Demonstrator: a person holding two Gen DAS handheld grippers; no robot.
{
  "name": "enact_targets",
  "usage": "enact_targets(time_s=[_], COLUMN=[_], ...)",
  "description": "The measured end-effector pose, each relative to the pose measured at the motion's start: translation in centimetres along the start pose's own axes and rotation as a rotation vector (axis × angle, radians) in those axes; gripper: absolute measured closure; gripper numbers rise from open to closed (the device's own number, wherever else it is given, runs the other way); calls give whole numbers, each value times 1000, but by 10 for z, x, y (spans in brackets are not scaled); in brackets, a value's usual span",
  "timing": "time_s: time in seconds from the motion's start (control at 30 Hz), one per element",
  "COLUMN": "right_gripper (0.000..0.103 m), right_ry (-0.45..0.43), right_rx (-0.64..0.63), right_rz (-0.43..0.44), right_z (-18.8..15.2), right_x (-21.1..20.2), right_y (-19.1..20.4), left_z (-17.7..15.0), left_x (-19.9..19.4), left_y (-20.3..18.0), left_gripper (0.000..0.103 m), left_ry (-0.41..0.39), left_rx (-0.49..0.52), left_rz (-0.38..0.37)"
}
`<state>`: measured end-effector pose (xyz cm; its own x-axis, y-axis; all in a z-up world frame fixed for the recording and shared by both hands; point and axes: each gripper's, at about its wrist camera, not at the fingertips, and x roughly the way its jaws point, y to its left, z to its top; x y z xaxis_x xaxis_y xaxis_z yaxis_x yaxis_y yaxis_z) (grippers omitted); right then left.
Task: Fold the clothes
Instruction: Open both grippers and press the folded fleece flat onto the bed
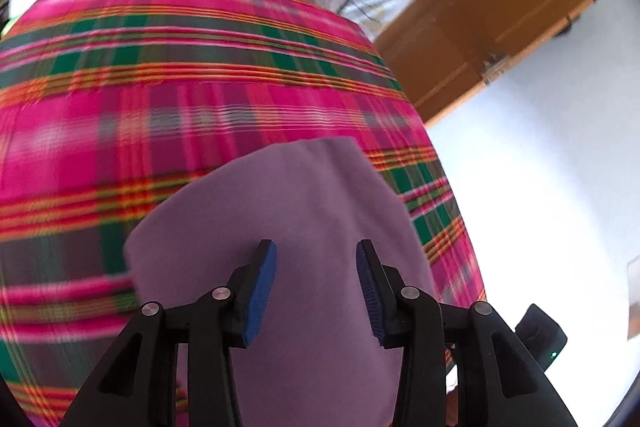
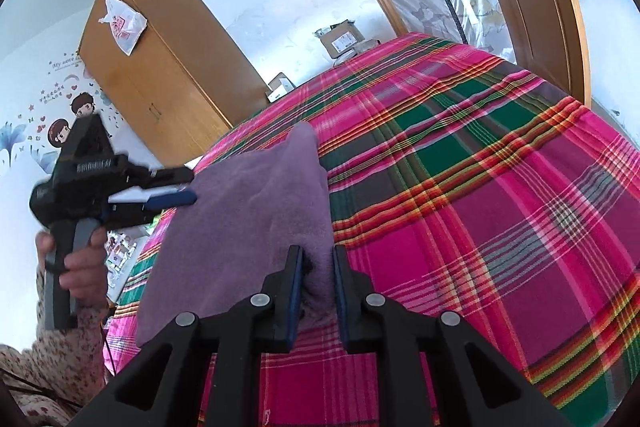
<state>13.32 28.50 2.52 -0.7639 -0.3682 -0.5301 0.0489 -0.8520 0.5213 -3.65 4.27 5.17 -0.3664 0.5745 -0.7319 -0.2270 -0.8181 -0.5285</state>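
Right wrist view: right tongs (image 2: 316, 287) pinch purple cloth (image 2: 256, 211) on plaid bed (image 2: 480, 207); left tongs (image 1: 316, 291) gaping, empty, at 9 o'clock beside cloth edge

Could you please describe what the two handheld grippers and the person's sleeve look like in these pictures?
Both the left gripper and the right gripper have black angular linkage arms with round silver pivot pins and flat blue pads on the fingers. Seen from the side, the left one has a grey pistol handle. The sleeve is pale with a small floral print.
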Motion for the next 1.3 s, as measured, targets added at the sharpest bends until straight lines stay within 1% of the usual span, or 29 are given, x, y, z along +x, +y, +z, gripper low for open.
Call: enact_targets(time_s=[0.1,0.2,0.23,0.27,0.3,0.43,0.63,0.7,0.73,0.87,0.97,1.0,1.13,1.2,1.3], right_gripper=[87,84,75,63,59,59,59,70,78,85,87,87,88,87,79], right_ry=[-1,3,7,10,14,46,153,175,172,149,135,130,163,161,171], right_rx=[32,64,75,85,95,91,27,1,-19,-78,-88,-91,-83,-95,-107], right_rz=[39,83,96,101,107,125,77,56,51,28,14,9,-19,-24,-36], right_z=[4,12,16,20,25,34,18,14,14,18,20,21,10,8,4], right_x=[-1,-1,1,5,8,21,35,35,33,24,18,16,24,23,18], right_y=[-4,-10,-13,-15,-17,-14,-3,0,3,13,12,11,2,1,-2], left_z=[-14,-24,-27,-29,-32,-40,-50,-53,-55,-59,-62,-63,-65,-67,-69], left_x=[-10,-19,-22,-23,-24,-22,-22,-23,-24,-25,-28,-29,-28,-29,-29], left_y=[10,18,20,21,22,28,40,41,42,47,48,49,50,51,53], left_gripper=[60,60,60,60,60,60,60,60,60,60,60,60,59,59,58], left_ry=[-35,-58,-61,-66,-68,-50,-39,-38,-38,-35,-36,-35,-30,-32,-31], left_rx=[-12,-7,-7,-10,-10,-17,-60,-61,-63,-75,-78,-77,-75,-78,-84], left_rz=[26,34,43,49,54,70,57,58,59,57,54,54,57,55,51])
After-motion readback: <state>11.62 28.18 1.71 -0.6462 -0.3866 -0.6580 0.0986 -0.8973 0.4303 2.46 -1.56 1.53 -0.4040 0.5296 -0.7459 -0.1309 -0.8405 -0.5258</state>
